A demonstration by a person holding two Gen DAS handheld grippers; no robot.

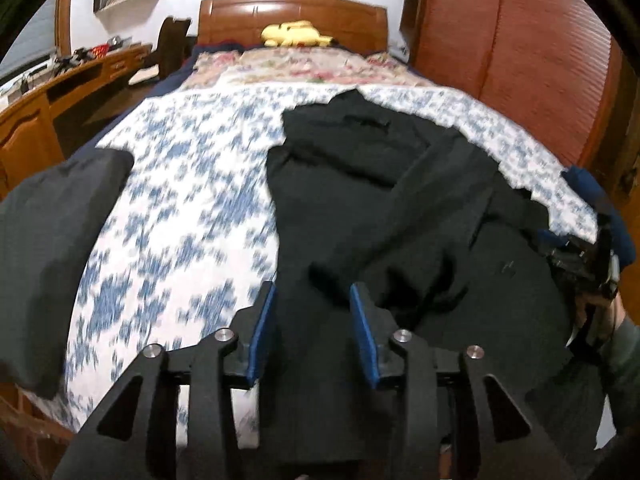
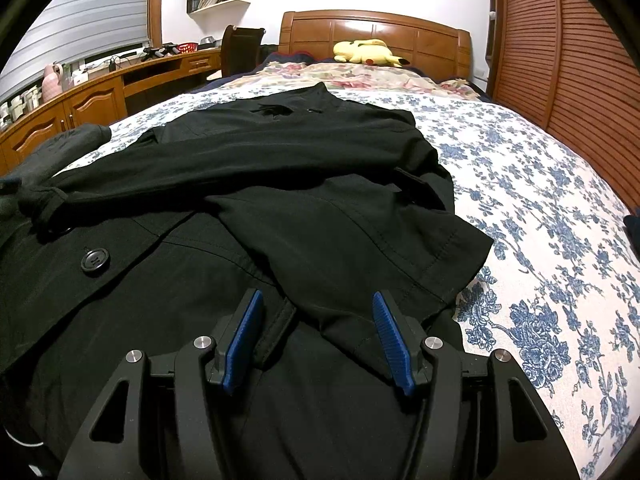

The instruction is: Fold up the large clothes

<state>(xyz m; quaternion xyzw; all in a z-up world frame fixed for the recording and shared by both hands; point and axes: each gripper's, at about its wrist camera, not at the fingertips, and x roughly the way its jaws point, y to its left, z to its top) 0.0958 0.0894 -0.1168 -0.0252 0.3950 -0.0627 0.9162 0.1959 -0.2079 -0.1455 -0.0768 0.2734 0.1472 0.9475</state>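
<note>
A large black coat [image 1: 360,200] lies lengthwise on the bed, collar toward the headboard, both sleeves folded across its front. In the right wrist view the coat [image 2: 248,208] shows a black button [image 2: 95,260] and a sleeve cuff [image 2: 440,256] at its right edge. My left gripper [image 1: 314,298] is open and empty, hovering over the coat's lower left part. My right gripper [image 2: 318,310] is open and empty, just above the coat's lower front near the cuff. The right gripper also shows in the left wrist view [image 1: 592,272], held by a hand.
The bed has a blue floral sheet [image 2: 540,208]. A second dark folded garment [image 1: 44,248] lies at the bed's left edge. A yellow plush toy [image 2: 366,52] sits by the wooden headboard [image 1: 292,14]. A wooden desk [image 2: 80,100] runs along the left; a slatted wardrobe [image 2: 580,60] stands at the right.
</note>
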